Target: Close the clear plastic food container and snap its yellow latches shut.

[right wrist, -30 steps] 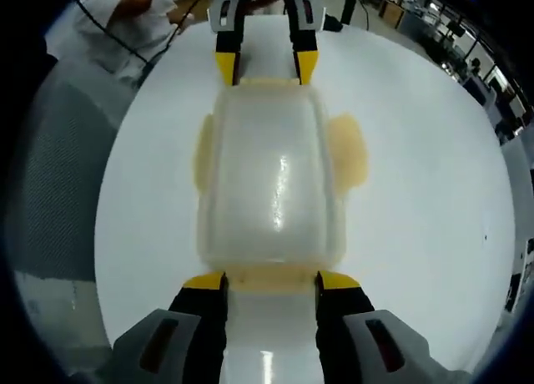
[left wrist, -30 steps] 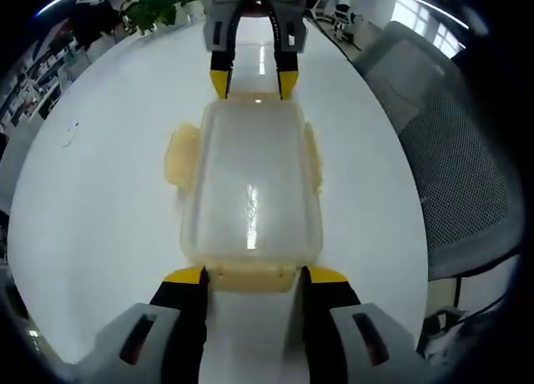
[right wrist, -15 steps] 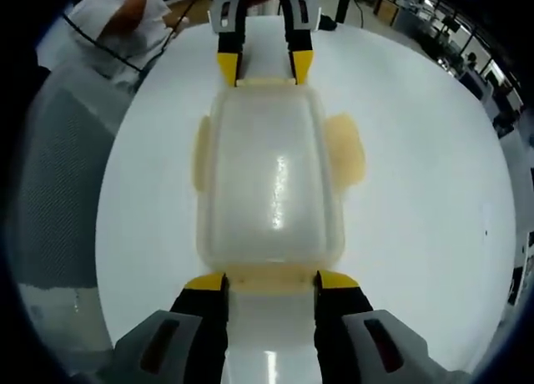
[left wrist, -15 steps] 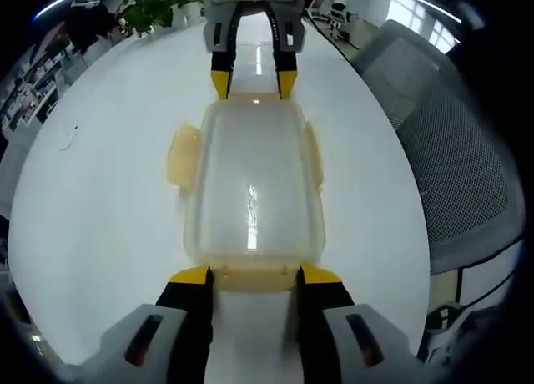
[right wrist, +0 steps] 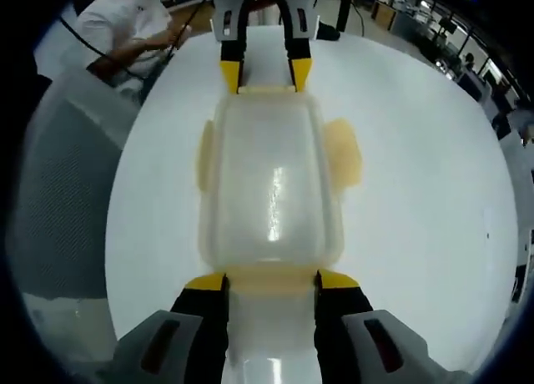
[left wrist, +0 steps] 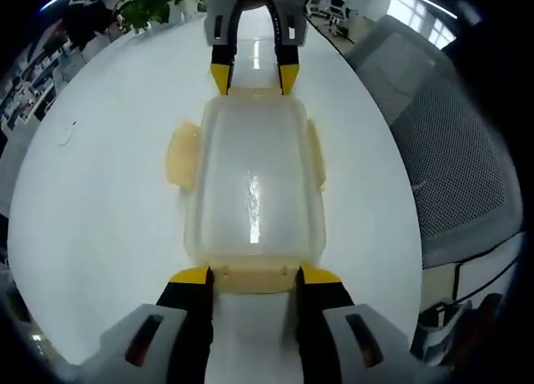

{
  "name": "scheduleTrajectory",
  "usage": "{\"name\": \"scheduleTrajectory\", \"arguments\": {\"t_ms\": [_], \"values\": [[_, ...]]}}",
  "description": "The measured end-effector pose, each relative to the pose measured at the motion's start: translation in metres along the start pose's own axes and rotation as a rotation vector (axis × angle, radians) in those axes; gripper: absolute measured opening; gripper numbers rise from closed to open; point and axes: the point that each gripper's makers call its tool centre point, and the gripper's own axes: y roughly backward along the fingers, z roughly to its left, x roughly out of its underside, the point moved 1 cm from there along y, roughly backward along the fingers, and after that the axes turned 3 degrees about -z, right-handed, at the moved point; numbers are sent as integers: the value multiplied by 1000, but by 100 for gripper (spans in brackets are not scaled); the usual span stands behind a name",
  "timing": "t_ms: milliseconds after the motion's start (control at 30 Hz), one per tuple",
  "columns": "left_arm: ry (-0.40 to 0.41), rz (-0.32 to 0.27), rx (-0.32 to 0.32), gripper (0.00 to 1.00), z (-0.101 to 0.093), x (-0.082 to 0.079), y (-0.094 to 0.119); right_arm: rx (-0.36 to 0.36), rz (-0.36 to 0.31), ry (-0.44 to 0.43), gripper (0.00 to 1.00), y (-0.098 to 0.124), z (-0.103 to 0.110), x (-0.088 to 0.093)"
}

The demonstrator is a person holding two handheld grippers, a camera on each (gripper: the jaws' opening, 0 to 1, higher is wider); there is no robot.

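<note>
A clear plastic container (left wrist: 253,184) with its lid on lies lengthwise on the round white table (left wrist: 100,192). My left gripper (left wrist: 254,275) is open, its yellow tips on either side of the near end latch (left wrist: 253,278). At the far end my right gripper (left wrist: 253,75) straddles the other end latch. From the right gripper view, the container (right wrist: 271,184) runs away from my right gripper (right wrist: 271,281), open around its end latch (right wrist: 271,280), toward the left gripper (right wrist: 265,71). One side latch (left wrist: 182,154) flares outward; the opposite one (left wrist: 314,154) lies closer to the wall.
A grey mesh office chair (left wrist: 455,142) stands past the table's edge beside the container. A potted plant (left wrist: 150,4) sits beyond the far edge. A person in a white shirt (right wrist: 125,29) sits beyond the table, behind the chair back (right wrist: 58,192).
My left gripper's tips have drawn slightly inward around the end latch since a second ago. Both views shifted a little; the container has stayed put.
</note>
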Motion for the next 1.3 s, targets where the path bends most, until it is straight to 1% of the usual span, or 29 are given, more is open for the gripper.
{"name": "scheduleTrajectory", "arguments": {"t_ms": [167, 367, 533, 767, 1200, 1300], "values": [[-5, -12, -11, 37, 0, -4, 8, -2, -20, -9, 39, 4, 1, -1], [3, -21, 1, 37, -2, -9, 14, -16, -37, -13, 39, 13, 3, -4], [0, -28, -9, 38, 1, -17, 20, -20, -32, -7, 39, 22, -3, -4], [-2, -31, -17, 37, 7, -26, 37, -22, -42, -5, 39, 42, -9, -12], [-5, -34, -40, 37, 20, -33, 61, -5, -64, 8, 39, 63, -20, -25], [-4, -29, -41, 37, 20, -34, 62, -6, -67, 8, 39, 66, -21, -26]]}}
